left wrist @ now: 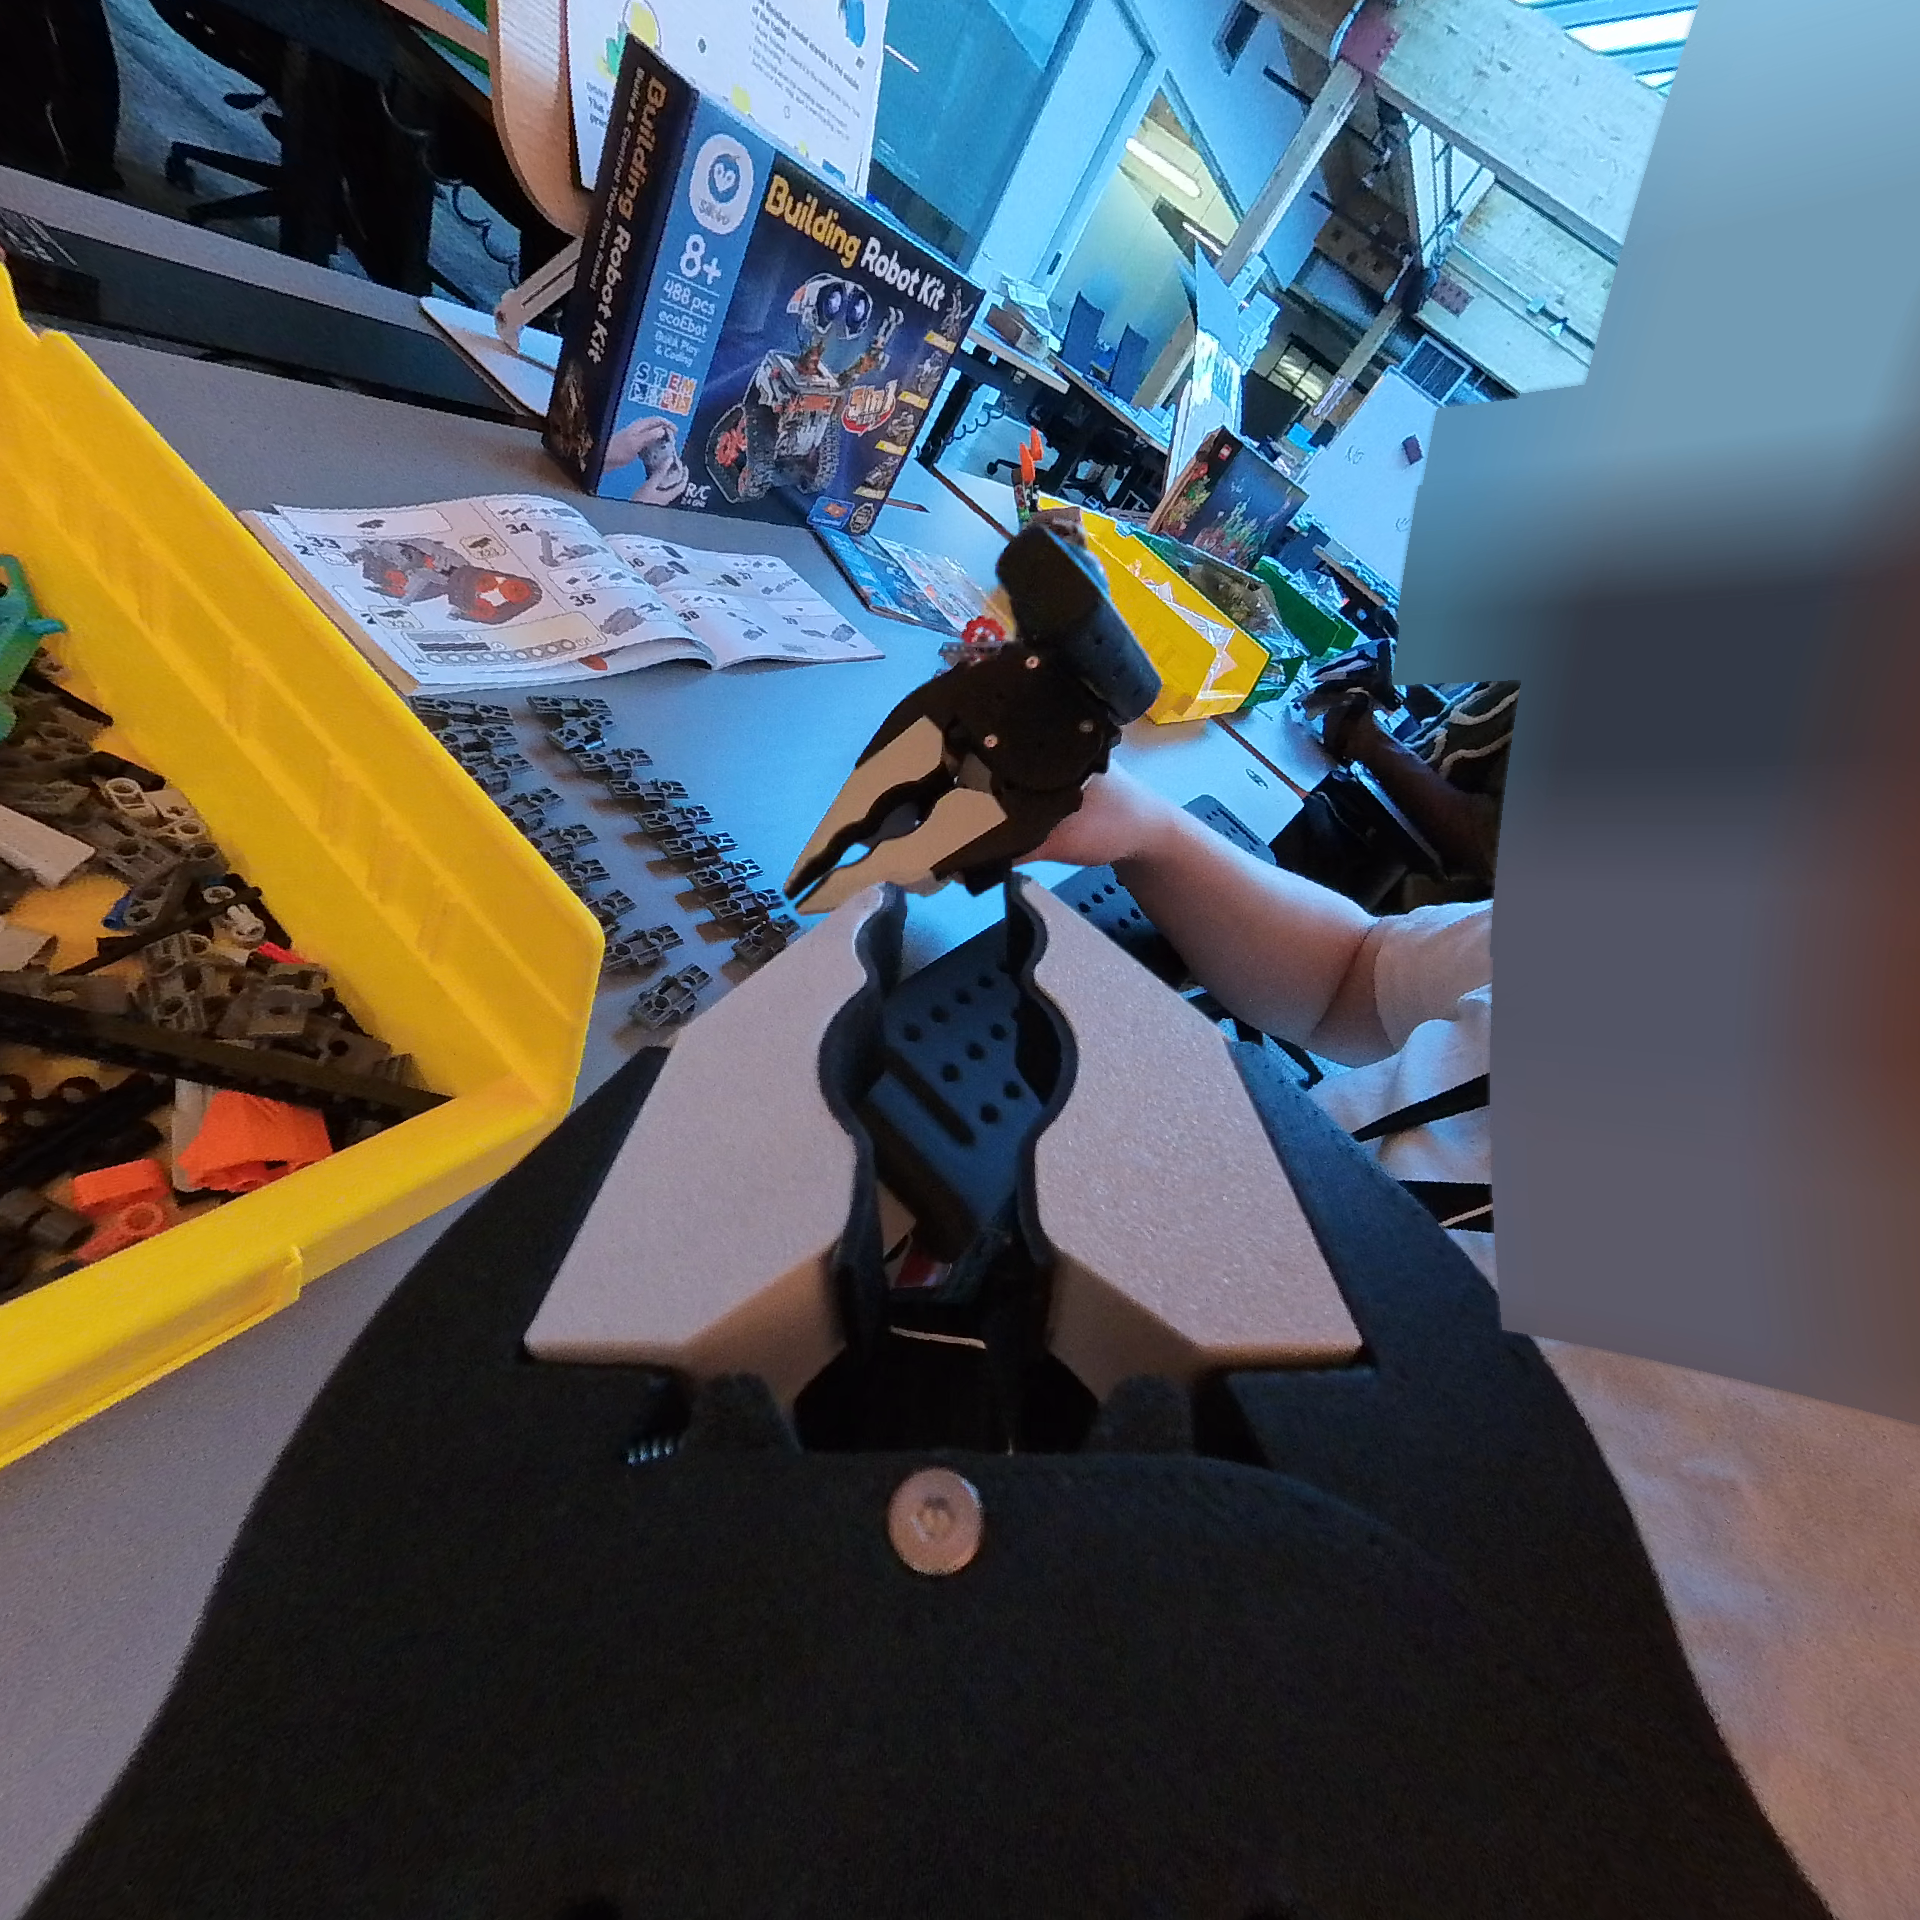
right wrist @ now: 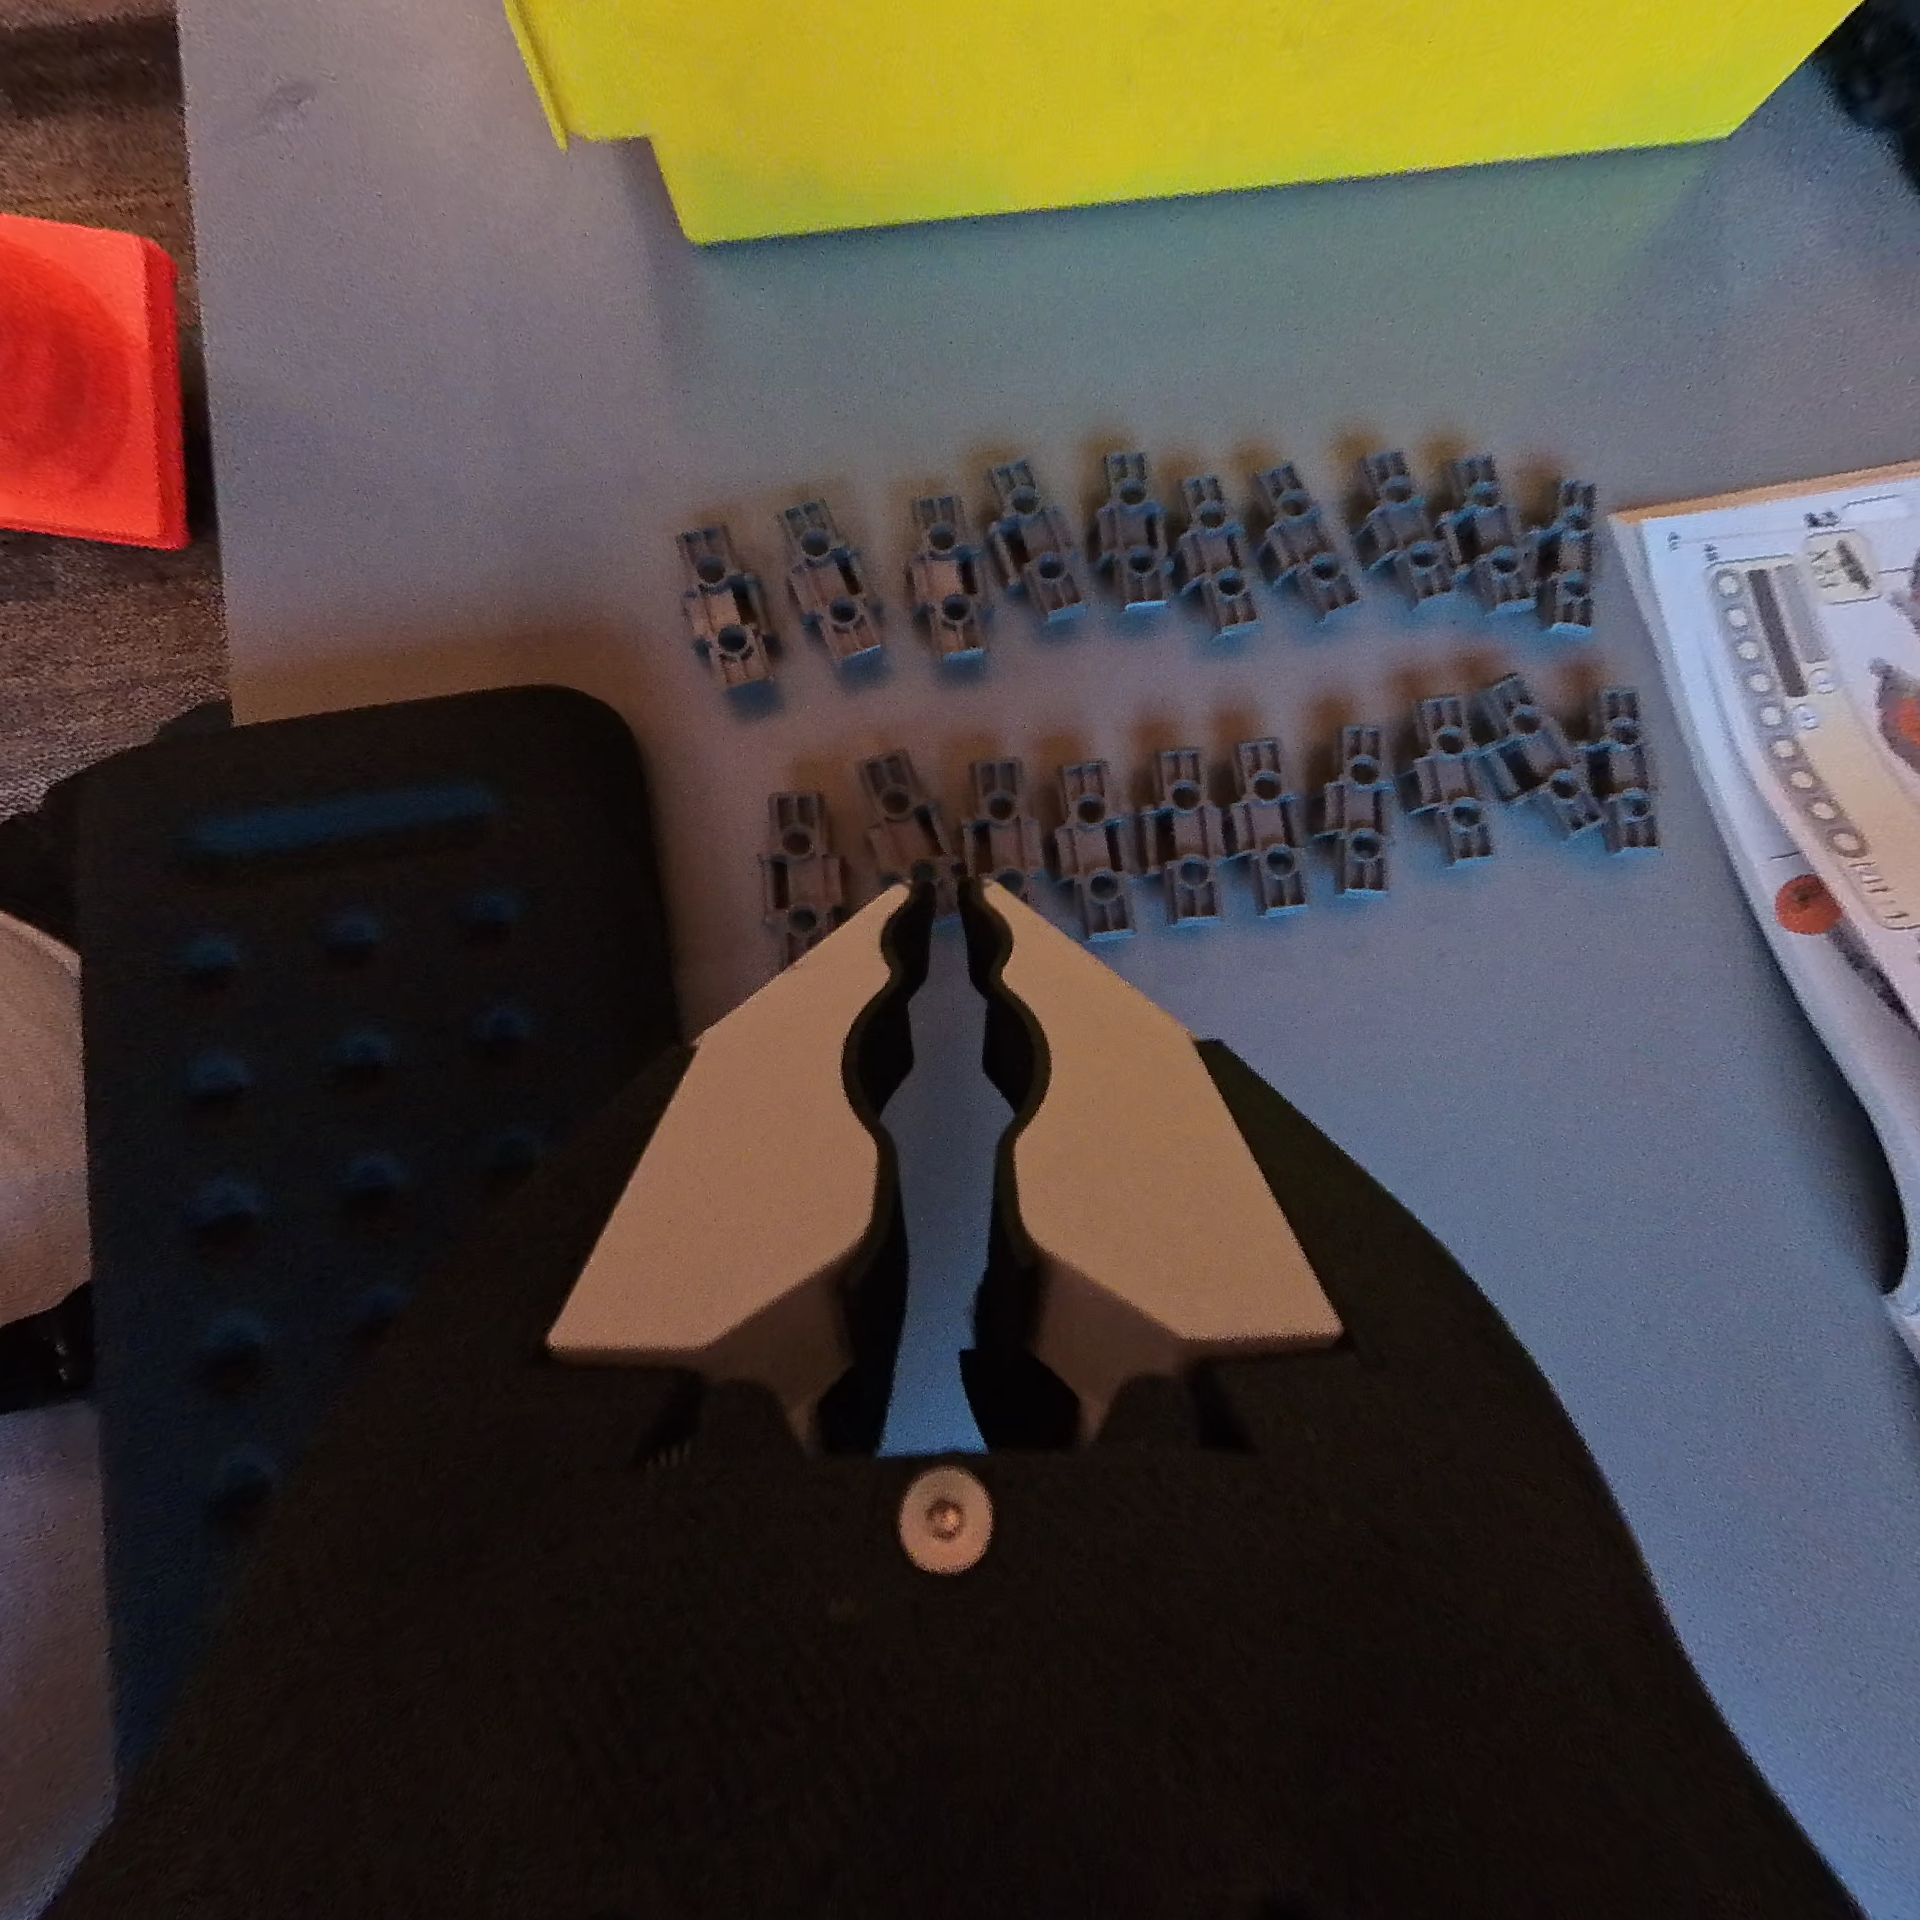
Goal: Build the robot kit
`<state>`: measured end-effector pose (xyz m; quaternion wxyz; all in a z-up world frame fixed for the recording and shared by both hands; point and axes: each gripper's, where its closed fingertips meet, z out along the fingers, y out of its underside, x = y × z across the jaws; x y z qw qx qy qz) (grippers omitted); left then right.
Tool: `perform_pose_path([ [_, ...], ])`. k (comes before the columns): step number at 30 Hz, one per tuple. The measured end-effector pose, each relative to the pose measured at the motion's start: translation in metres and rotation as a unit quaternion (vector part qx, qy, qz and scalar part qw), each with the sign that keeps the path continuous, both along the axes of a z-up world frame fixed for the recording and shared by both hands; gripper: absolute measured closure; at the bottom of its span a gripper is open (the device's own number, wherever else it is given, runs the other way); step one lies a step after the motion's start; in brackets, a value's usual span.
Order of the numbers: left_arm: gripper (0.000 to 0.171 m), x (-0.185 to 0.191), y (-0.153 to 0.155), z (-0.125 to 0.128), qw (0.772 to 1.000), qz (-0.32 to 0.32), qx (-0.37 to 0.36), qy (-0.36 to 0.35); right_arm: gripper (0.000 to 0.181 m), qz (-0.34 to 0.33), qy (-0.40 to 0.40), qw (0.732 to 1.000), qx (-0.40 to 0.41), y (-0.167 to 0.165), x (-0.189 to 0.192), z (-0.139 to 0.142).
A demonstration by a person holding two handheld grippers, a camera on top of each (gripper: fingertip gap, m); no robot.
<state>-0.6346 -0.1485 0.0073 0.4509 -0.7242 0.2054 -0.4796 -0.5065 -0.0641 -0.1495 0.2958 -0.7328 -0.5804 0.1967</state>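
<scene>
Several small grey connector pieces (right wrist: 1195, 582) lie in two rows on the grey table; they also show in the left wrist view (left wrist: 644, 810). My right gripper (right wrist: 945, 883) has its jaws almost together on the near end of one grey piece (right wrist: 904, 810) in the front row. It shows in the left wrist view (left wrist: 805, 896), tips down at the rows. My left gripper (left wrist: 958, 899) is open and empty, just above a black perforated plate (left wrist: 961, 1039). That plate lies at the table's near edge (right wrist: 364, 1039).
A yellow bin (left wrist: 312, 779) of mixed parts stands left of the rows (right wrist: 1143, 104). An open instruction booklet (left wrist: 561, 592) and a robot kit box (left wrist: 769, 343) lie behind. A second yellow bin (left wrist: 1174, 623) sits farther back. A red-orange object (right wrist: 83, 384) lies off the table. Left tips to right tips: about 20 centimeters.
</scene>
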Motion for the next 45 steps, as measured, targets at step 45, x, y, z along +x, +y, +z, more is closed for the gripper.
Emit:
perform_pose_path([
  [45, 0.152, 0.001, 0.005, -0.006, 1.0, 0.001, -0.009, 0.004, 0.18, -0.048, -0.017, 0.999, 0.019, 0.092, 0.012, -0.001],
])
